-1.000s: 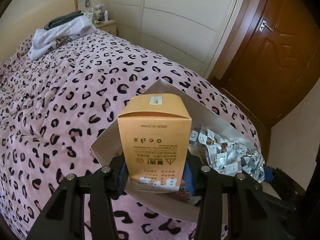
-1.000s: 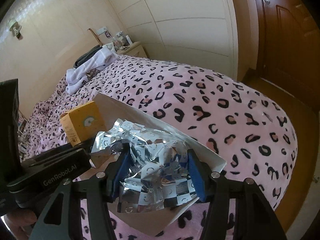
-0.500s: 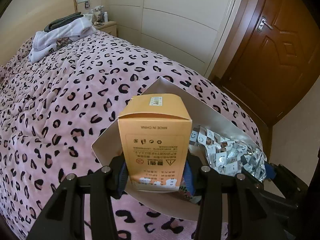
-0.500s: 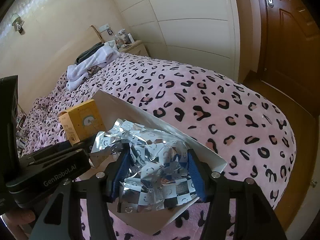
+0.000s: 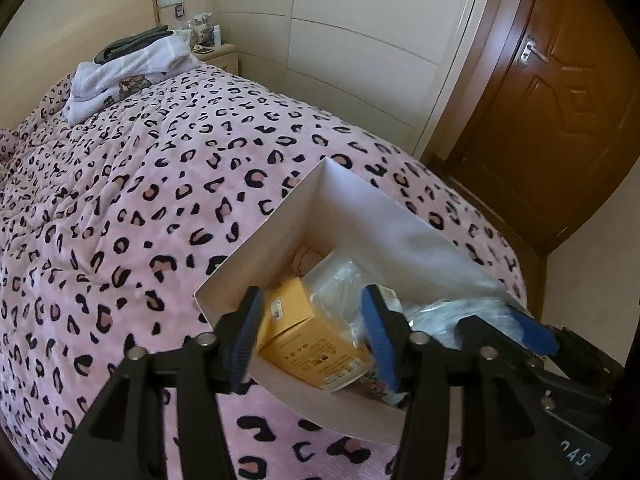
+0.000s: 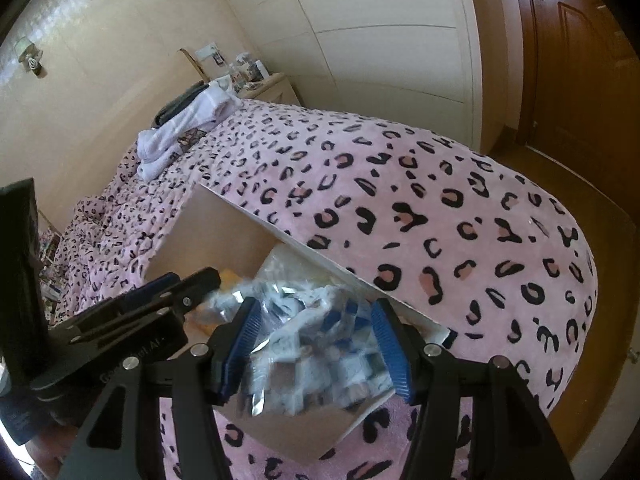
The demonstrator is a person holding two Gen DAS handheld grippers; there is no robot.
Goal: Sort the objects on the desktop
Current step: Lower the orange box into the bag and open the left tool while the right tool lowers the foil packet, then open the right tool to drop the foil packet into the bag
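1. One white cardboard box [image 5: 256, 264] on the bed [image 5: 152, 184]; inside, one orange carton [image 5: 308, 336], one clear plastic bag [image 5: 340, 276], one crinkled foil packet [image 6: 316, 348].
2. Far on the bed: one stack of folded towels [image 5: 124, 76]. Beyond: white wardrobe [image 5: 360, 40], brown door [image 5: 560, 100].
3. Left gripper [image 5: 312, 336]: fingers opening, orange carton lying tilted between them, pads clear of it.
4. Right gripper [image 6: 316, 352]: fingers closed on the foil packet, just above the box's near right corner.
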